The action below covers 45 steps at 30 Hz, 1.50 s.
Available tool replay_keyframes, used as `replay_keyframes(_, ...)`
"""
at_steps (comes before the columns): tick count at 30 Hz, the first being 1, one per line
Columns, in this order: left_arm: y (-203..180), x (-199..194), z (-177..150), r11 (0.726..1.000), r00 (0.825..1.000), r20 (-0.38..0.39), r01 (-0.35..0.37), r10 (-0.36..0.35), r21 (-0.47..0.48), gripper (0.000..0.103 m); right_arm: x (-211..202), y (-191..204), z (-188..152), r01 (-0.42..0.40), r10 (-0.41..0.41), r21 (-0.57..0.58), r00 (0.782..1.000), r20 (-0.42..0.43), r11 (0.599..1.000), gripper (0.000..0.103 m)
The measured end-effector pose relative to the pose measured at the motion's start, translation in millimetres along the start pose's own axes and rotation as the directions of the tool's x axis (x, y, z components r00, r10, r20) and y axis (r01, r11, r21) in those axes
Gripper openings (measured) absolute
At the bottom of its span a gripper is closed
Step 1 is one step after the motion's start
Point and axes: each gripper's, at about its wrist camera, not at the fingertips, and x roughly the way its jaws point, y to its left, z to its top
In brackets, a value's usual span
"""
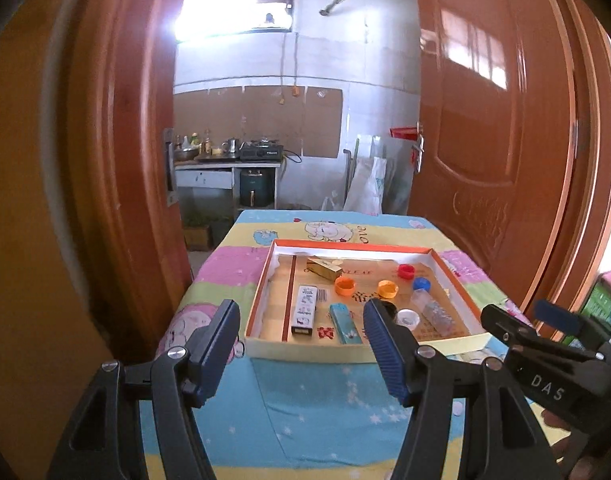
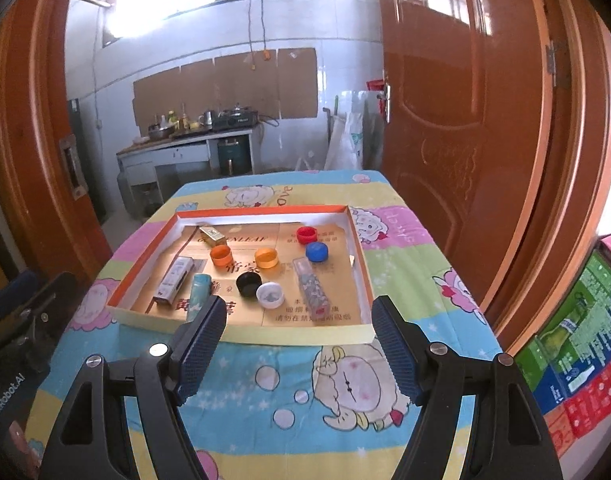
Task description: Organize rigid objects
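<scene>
A shallow orange-rimmed cardboard tray (image 1: 261, 280) (image 2: 143, 268) lies on the table and holds several small things. Inside are a gold box (image 1: 324, 268) (image 2: 212, 236), a white patterned box (image 1: 304, 309) (image 2: 173, 280), a teal box (image 1: 345, 324) (image 2: 199, 290), a clear tube (image 1: 431, 308) (image 2: 311, 286), and bottle caps: two orange (image 1: 344, 286) (image 2: 220, 256), red (image 1: 405, 271) (image 2: 306, 235), blue (image 1: 420, 283) (image 2: 317, 251), black (image 2: 248, 283), white (image 1: 408, 318) (image 2: 270, 295). My left gripper (image 1: 301, 324) and right gripper (image 2: 299, 320) are open and empty, in front of the tray.
The table wears a colourful cartoon cloth (image 1: 325, 400) (image 2: 345, 380). Brown doors (image 1: 485, 120) (image 2: 465, 120) flank it. A kitchen counter (image 1: 225, 160) stands behind. Printed cartons (image 2: 577, 344) sit at the right. The right gripper shows in the left wrist view (image 1: 545, 336).
</scene>
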Motion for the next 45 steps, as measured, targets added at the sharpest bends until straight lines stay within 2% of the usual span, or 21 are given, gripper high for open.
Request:
replay_keyframes(3,4.5,-8.6,-6.2,1.0,1.0,-0.007,0.007,-0.007,-0.022,0.064,-12.8,1.6,-4.6,0.008,-0.008,-0.003,1.0,0.024,1.0,0.076)
replay_keyframes(9,4.1,-27.1,-21.9,0.999,0.999,-0.019,-0.029,0.029,-0.019,0.064,-34.9,10.3,-19.2,0.029,-0.029,-0.009,0.998,0.055,1.0,0.076)
replay_keyframes(16,3.9,-50.8,-35.7,1.0,1.0,-0.021,-0.012,0.012,-0.015,0.064,-58.1,23.1,-42.4,0.059,-0.056,-0.04,0.996,0.076,0.997,0.076)
replay_keyframes(21,2.7,-74.2,-40.1,1.0,1.0,0.011,-0.007,0.007,-0.008,0.064,-74.6,26.4,-49.6,0.053,-0.049,-0.052,0.995,0.087,0.997,0.076)
replay_keyframes(28,-1.8,-101.1,-50.3,0.999,0.999,0.033,-0.044,0.043,0.014,0.064,-95.8,23.7,-63.1,0.046,-0.041,-0.046,0.994,0.097,0.998,0.076)
replay_keyframes(32,-6.7,-110.4,-53.7,0.999,0.999,0.028,-0.033,0.032,0.028,0.064,-109.3,26.8,-71.6,0.047,-0.04,-0.061,0.993,0.114,0.997,0.076)
replay_keyframes(37,-6.0,-122.1,-58.4,0.997,0.997,0.026,-0.068,0.068,0.019,0.064,-128.1,26.2,-79.3,0.057,-0.048,-0.064,0.989,0.137,0.996,0.076)
replay_keyframes(41,-4.9,-130.4,-59.7,0.999,0.999,0.008,-0.033,0.033,0.005,0.064,-138.5,26.2,-84.2,0.057,-0.047,-0.066,0.988,0.146,0.996,0.076)
replay_keyframes(45,-6.8,-135.7,-63.0,0.999,0.999,-0.003,-0.051,0.051,0.016,0.064,-147.0,25.2,-88.0,0.06,-0.048,-0.071,0.987,0.152,0.996,0.076)
